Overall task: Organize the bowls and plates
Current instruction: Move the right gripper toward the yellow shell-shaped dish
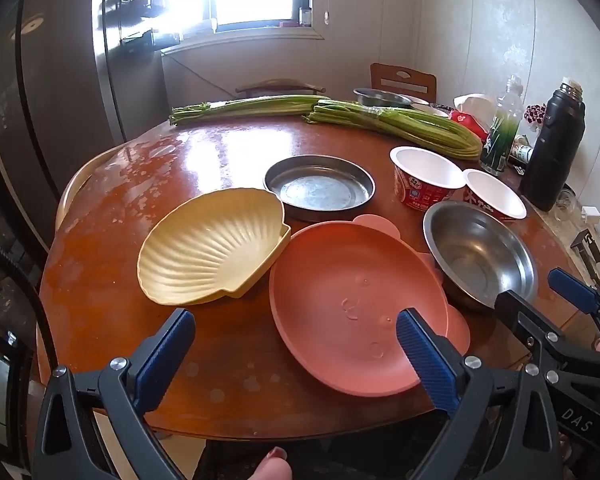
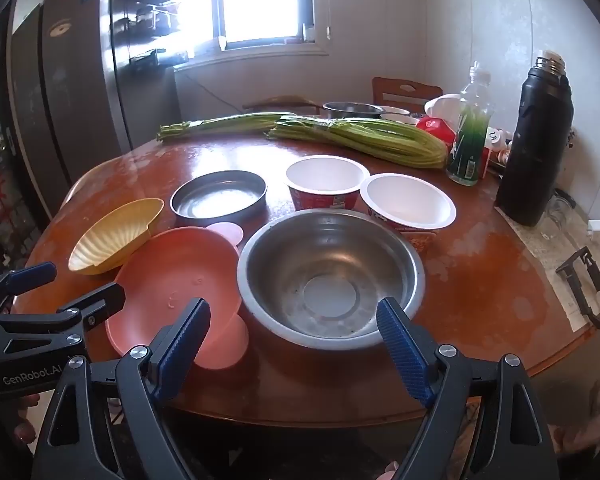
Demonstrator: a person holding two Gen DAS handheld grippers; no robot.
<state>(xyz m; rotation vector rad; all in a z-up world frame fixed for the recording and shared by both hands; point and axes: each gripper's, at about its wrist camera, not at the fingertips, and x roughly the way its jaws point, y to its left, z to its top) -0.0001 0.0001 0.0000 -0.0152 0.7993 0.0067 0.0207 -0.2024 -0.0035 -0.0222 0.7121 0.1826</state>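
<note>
On the round wooden table [image 1: 228, 364] lie a yellow shell-shaped dish [image 1: 212, 248], a pink plate [image 1: 352, 300] with ears, a steel bowl [image 1: 480, 256], a flat steel dish [image 1: 320, 188] and two white-lined paper bowls [image 1: 426, 176] [image 1: 494, 196]. My left gripper [image 1: 294, 320] hovers open over the table's near edge, its right finger above the pink plate. In the right wrist view my right gripper [image 2: 294, 308] is open just before the steel bowl [image 2: 328, 272], with nothing between its fingers. The left gripper [image 2: 76, 282] shows at the left beside the pink plate [image 2: 180, 272].
Two bundles of green stalks [image 1: 396, 122] lie across the far side. A black thermos [image 2: 534, 148], a clear bottle [image 2: 470, 132] and a steel pot [image 2: 352, 110] stand at the back right. A black clip [image 2: 588, 288] lies at the right edge. A fridge [image 1: 60, 92] stands left.
</note>
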